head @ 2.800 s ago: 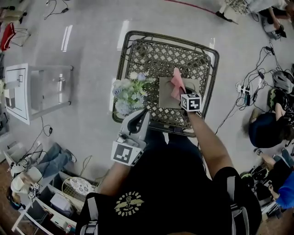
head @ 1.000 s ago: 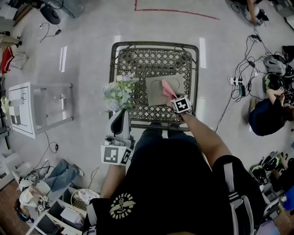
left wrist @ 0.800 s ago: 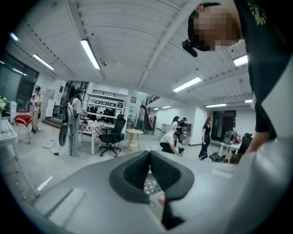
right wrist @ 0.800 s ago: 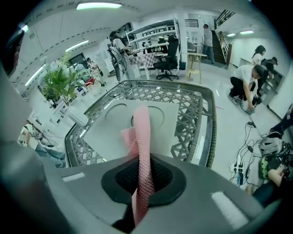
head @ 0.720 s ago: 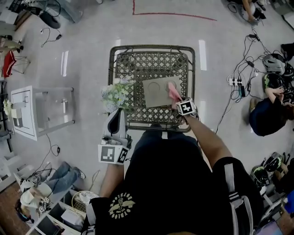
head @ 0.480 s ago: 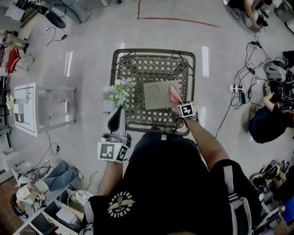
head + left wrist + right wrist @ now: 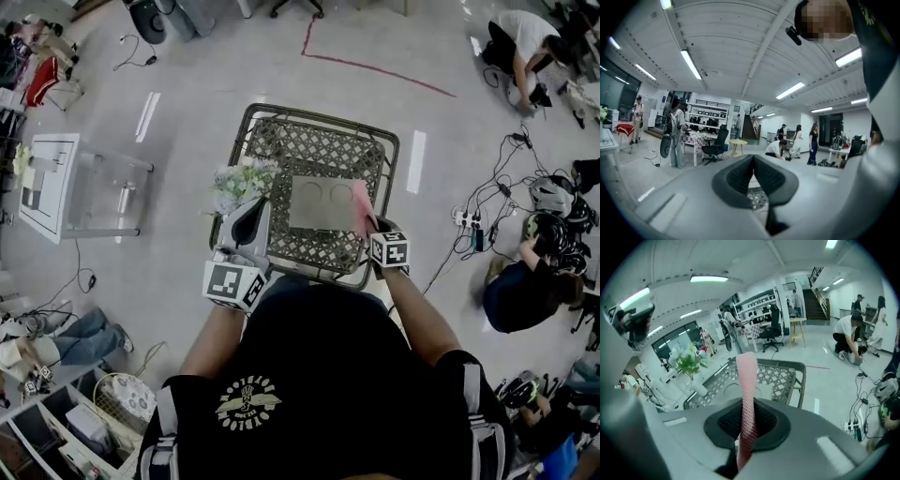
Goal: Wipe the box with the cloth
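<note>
grips pink cloth (image 7: 362, 204) tight in right gripper (image 7: 369, 223), loose end over right edge of box (image 7: 317, 203), flat on lattice table (image 7: 314, 120); likely poised for wiping pass. holds left gripper (image 7: 251, 214) pressed closed, empty, beside flowers (image 7: 242, 180), clear of box.

There is one lattice-topped counter (image 7: 319, 141). On it are one flat grey box (image 7: 319, 203) and one bunch of flowers (image 7: 239, 183). One pink cloth (image 7: 363, 208) is over the counter's right side. The box top shows two round outlines.

Two hand-held grippers are at the counter's near edge, the left hand-held gripper (image 7: 253, 214) and the right hand-held gripper (image 7: 370, 225). Each has one marker cube, the left cube (image 7: 232, 284) and the right cube (image 7: 389, 250).

One white stand (image 7: 56, 183) is left of the counter.
</note>
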Tool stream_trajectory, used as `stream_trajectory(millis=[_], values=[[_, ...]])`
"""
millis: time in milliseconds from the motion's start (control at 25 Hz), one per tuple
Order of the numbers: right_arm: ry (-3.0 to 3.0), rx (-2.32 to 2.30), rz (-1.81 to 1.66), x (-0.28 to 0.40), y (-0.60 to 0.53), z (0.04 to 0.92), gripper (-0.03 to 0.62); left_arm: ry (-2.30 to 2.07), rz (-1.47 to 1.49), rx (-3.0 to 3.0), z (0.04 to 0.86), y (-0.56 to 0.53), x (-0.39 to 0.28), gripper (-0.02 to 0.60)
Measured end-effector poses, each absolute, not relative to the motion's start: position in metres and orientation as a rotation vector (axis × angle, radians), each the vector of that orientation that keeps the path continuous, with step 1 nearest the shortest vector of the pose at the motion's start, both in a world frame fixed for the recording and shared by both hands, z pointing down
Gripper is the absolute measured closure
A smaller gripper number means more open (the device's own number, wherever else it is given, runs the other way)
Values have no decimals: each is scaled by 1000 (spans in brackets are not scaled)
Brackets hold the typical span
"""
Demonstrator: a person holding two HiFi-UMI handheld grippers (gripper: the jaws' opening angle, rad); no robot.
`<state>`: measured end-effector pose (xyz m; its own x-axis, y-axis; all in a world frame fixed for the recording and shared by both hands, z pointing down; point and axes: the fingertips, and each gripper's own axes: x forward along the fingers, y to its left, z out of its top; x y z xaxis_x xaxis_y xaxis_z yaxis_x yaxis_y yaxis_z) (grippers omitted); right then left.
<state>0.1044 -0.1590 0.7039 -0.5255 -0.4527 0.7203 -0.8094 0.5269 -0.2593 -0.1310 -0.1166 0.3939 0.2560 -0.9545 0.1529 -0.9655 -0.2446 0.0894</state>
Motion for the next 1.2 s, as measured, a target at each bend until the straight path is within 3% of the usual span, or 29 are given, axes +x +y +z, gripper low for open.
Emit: stream_trajectory(millis=[760,1200], values=[[-2768,1281,324,123,-142,392,577,-1874,-17,2471,312,-108,-111,581],[-2834,1340,214,130,-133,347,577,-1866,-17,2506,302,-96,-100,581]])
